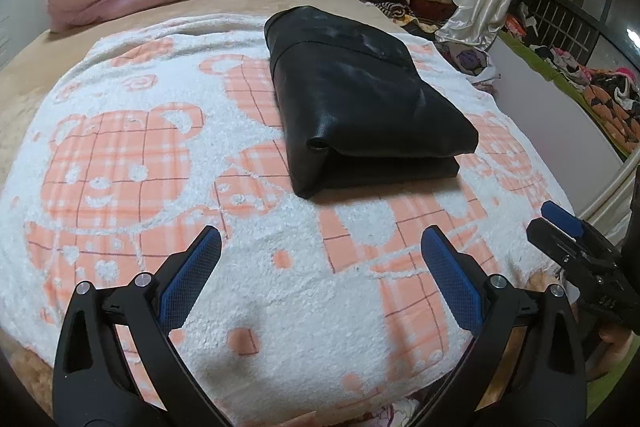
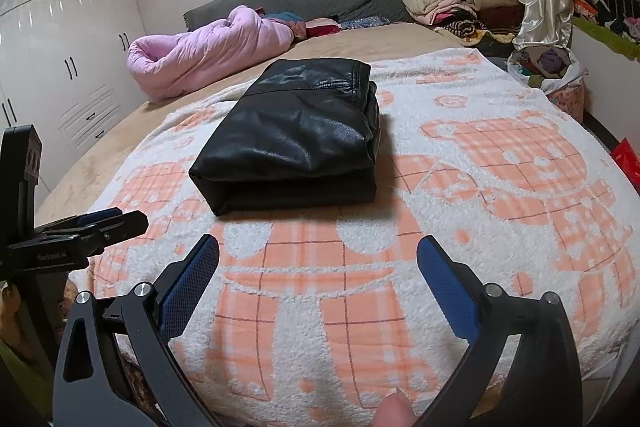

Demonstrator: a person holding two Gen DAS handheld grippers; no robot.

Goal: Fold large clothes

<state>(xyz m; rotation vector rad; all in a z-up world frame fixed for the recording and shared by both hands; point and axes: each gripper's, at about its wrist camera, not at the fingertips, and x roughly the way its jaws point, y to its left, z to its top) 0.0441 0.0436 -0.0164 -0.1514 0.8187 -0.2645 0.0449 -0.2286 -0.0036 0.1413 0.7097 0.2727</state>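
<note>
Black leather garment (image 1: 360, 95) is seen folded into a compact stack on the bear-print blanket (image 1: 120, 155); left gripper (image 1: 320, 247) and right gripper (image 2: 318, 253) are held spread, empty, nothing visibly left.

Home bedroom: bed (image 2: 360, 43), wardrobe (image 2: 72, 67), clothes piles (image 2: 452, 7).

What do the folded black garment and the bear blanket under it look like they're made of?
Black garment: looks like leather or faux leather, with a smooth, slightly glossy surface, soft highlights, fine creases and stitched seams. Which of the two, I cannot tell.

Bear blanket: looks like a plush fleece or terry-type textile, with a nubbly white pile and flatter orange plaid areas. Matte, no sheen.
</note>
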